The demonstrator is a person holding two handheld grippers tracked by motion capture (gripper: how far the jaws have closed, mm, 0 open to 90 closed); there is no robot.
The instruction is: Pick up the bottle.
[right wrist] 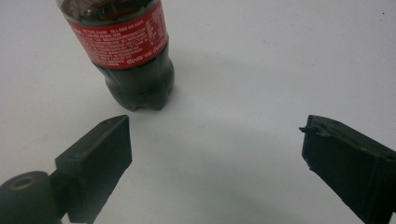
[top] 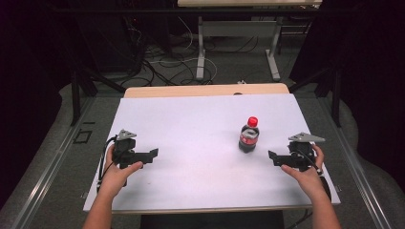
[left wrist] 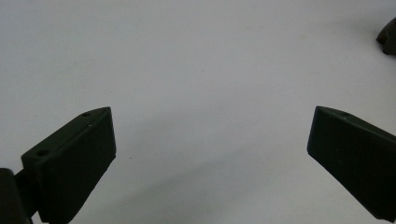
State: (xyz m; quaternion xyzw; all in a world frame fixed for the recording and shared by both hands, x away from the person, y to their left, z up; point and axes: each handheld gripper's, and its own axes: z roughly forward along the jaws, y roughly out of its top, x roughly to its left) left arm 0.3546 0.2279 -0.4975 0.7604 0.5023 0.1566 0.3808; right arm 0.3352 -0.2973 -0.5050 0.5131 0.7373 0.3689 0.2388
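Note:
A small cola bottle with a red cap and red label stands upright on the white table, right of centre. In the right gripper view the bottle rises just beyond the left jaw. My right gripper rests near the table's right edge, a short way right of the bottle, open and empty; its jaws stand wide apart. My left gripper lies at the left of the table, open, with bare white surface between its jaws.
The table's front edge runs just below both hands. Beyond the far edge are cables on the floor and the legs of another desk. A dark tip of the other gripper shows at the upper right of the left gripper view.

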